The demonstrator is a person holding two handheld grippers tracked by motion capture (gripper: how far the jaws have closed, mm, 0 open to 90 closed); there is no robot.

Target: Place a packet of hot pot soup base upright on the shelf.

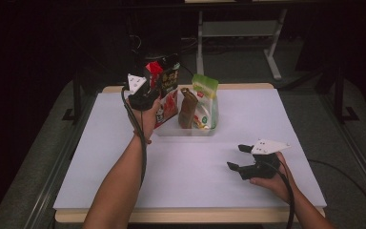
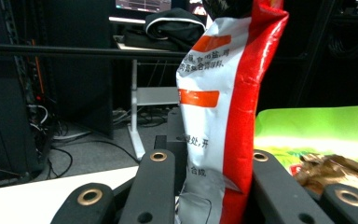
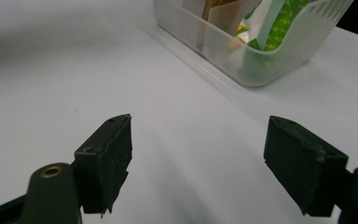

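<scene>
Crinkly film makes the red-and-white snack bag (image 2: 223, 107) light, soft and slippery, so the left tool (image 1: 145, 93), clenched on its lower edge above the clear bin (image 1: 186, 130) at 12 o'clock on the bench (image 1: 100, 157), looks well placed, while the right tool (image 1: 242, 160) rests released at 4 o'clock.

Left gripper (image 1: 148, 91): black body; grey three-cornered plate on top, dark dots on it.
Right gripper (image 1: 236, 157): black body; same grey dotted plate.
Jaws: two per gripper, matt black, blocky; right gripper's pads (image 3: 109, 154) rough-edged with chipped corners.
Fasteners: brass-coloured ringed holes on the jaw arms.
Cables: black, one trailing from each gripper along the forearm.
Forearms: bare, no sleeves.
</scene>
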